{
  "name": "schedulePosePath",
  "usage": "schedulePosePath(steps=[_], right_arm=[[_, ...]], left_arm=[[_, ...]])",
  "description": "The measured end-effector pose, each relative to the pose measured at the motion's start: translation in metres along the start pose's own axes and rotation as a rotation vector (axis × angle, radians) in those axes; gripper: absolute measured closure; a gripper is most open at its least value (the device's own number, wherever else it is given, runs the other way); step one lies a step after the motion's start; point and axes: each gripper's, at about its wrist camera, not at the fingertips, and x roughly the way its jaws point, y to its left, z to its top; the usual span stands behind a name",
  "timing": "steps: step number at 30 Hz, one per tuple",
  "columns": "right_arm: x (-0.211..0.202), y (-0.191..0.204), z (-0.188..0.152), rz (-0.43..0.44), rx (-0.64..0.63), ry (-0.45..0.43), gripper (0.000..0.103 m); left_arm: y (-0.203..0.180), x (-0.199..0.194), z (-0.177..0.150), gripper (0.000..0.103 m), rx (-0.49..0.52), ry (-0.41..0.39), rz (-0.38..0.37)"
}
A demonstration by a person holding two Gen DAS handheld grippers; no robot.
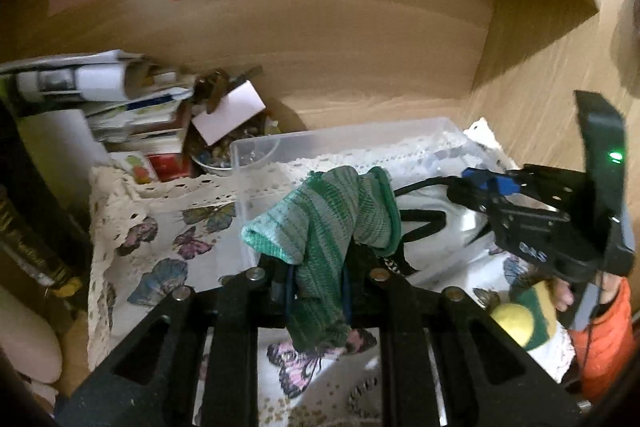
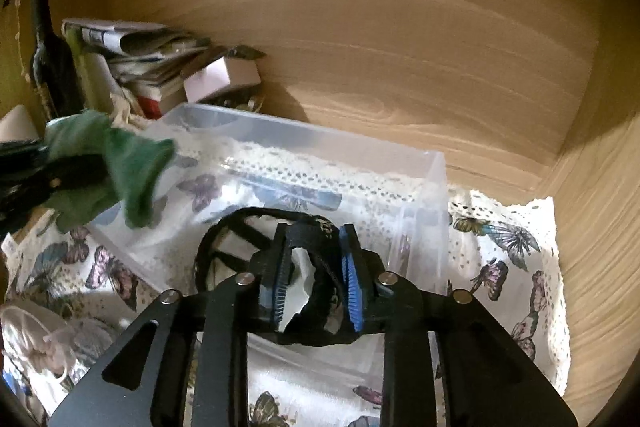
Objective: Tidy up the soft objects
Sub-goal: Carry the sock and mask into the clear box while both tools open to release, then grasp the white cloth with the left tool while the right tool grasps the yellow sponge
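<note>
While both claws carry cloth over the clear bin (image 2: 420, 183) | left claw (image 1: 316, 279) clamps green sock (image 1: 328, 223) | right claw (image 2: 316, 291) grips black-strapped white cloth (image 2: 304, 267) | next: lower, release inside

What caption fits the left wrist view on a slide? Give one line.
Left gripper holds a green knitted cloth over the clear plastic bin; right gripper reaches in alongside.

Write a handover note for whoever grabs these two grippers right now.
Left gripper: shut on the green striped knitted cloth, held over the near edge of the clear plastic bin.
Right gripper: shut on the black strappy fabric item, above the bin.
Done: both picked up.
Left: neither released yet; a yellow ball and a yellow-green sponge remain on the butterfly tablecloth.
</note>
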Motion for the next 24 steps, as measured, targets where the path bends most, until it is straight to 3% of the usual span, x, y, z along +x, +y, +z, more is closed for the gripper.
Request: schedulePosePath(steps=[5, 6, 9, 13, 15, 17, 19, 22, 24], right_arm=[[-0.009, 0.001, -0.006, 0.0, -0.012, -0.017, 0.051], [-0.012, 0.001, -0.007, -0.017, -0.017, -0.029, 0.047], [-0.021, 0.002, -0.009, -0.02, -0.026, -0.045, 0.042], [-0.04, 0.002, -0.011, -0.015, -0.008, -0.09, 0.03], [-0.054, 0.005, -0.013, -0.018, -0.002, -0.121, 0.029], [-0.067, 0.008, -0.015, -0.024, 0.004, -0.153, 0.026], [-0.082, 0.012, -0.018, -0.039, 0.013, -0.194, 0.016], [-0.103, 0.016, -0.024, -0.064, 0.015, -0.248, 0.012], [-0.115, 0.016, -0.03, -0.072, 0.017, -0.277, 0.005]], left_arm=[[-0.008, 0.016, 0.007, 0.081, 0.037, 0.047, 0.013], [-0.008, 0.018, 0.008, 0.074, 0.039, 0.084, -0.02], [-0.008, 0.017, 0.008, 0.051, 0.04, 0.096, -0.026], [-0.007, 0.004, 0.007, 0.039, 0.037, 0.067, -0.014], [-0.008, -0.008, 0.007, 0.031, 0.04, 0.042, -0.013], [-0.009, -0.025, 0.006, 0.022, 0.043, -0.002, -0.01], [-0.011, -0.04, 0.004, 0.014, 0.051, -0.042, -0.004], [-0.013, -0.063, -0.003, 0.004, 0.057, -0.095, -0.009], [-0.015, -0.075, -0.009, 0.003, 0.054, -0.11, -0.03]])
